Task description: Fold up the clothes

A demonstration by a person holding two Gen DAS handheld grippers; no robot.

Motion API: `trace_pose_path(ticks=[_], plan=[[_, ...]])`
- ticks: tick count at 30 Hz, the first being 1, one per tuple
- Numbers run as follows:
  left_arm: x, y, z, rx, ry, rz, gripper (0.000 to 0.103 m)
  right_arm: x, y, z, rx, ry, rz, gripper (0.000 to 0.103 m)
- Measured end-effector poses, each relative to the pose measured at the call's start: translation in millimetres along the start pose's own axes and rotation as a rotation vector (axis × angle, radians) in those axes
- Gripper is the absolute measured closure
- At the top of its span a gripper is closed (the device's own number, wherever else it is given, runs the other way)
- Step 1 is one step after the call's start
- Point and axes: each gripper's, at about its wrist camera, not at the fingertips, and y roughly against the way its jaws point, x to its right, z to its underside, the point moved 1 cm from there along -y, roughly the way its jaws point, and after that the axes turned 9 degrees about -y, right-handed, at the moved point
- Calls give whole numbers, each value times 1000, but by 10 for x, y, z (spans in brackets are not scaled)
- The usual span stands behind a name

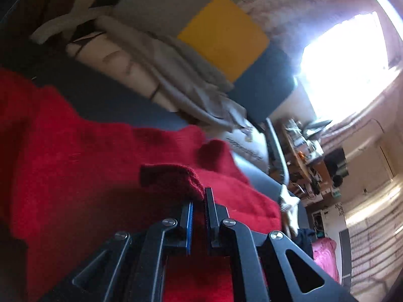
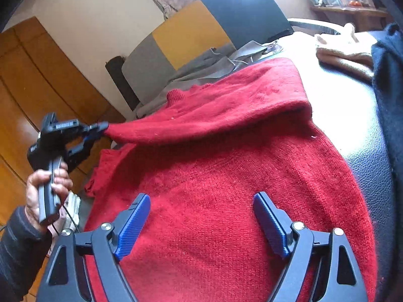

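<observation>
Left tool (image 2: 104, 127) is clamped on the sleeve end (image 1: 176, 176) of the red knit sweater (image 2: 226, 176), holding it off the sweater's left edge so the sleeve hangs taut. Right tool (image 2: 201, 224) is released, jaws wide, nothing between them, hovering over the sweater's lower body.

Sweater lies spread on a dark leather-look surface (image 2: 365, 156); bed or couch, I can't tell.

My read: sleeve fold in hand. Next I'd carry the cuff across the sweater's body and lay it flat, with the right tool pinning the body.

Hard to see: the sweater's hem is cut off below my right tool, the other sleeve isn't visible, and the left wrist view is blurred.
</observation>
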Motion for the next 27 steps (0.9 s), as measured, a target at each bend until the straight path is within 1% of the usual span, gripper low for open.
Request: trace_pose_path(ticks=[3, 6, 9, 11, 13, 15, 17, 19, 21, 22, 24, 27], plan=[[-270, 96, 66, 10, 20, -24, 97, -25, -7, -2, -8, 22, 20, 15], [-421, 195, 156, 3, 0, -40, 97, -55, -9, 6, -18, 48, 41, 13], [-451, 263, 275, -3, -41, -47, 97, -106, -41, 14, -30, 85, 71, 9], [-441, 344, 347, 17, -64, -50, 97, -138, -69, 17, -37, 110, 94, 7], [-475, 370, 397, 13, -62, -40, 97, -156, -80, 18, -43, 128, 108, 6], [-581, 323, 447, -21, -23, 8, 96, -161, -91, 18, -48, 140, 115, 5], [-677, 308, 481, -39, 24, 45, 86, -160, -101, 12, -53, 149, 119, 3], [-833, 336, 481, -25, 97, 91, 83, -164, -109, 11, -57, 156, 123, 3], [-1050, 385, 446, 3, 205, 137, 79, -176, -113, 18, -58, 158, 123, 2], [-1165, 384, 413, 4, 260, 153, 77, -180, -115, 21, -59, 158, 123, 2], [-1262, 330, 330, -19, 286, 128, 75, -186, -128, 23, -63, 163, 120, 0], [-1233, 168, 196, -70, 251, 98, 74, -203, -137, 31, -66, 168, 126, 0]])
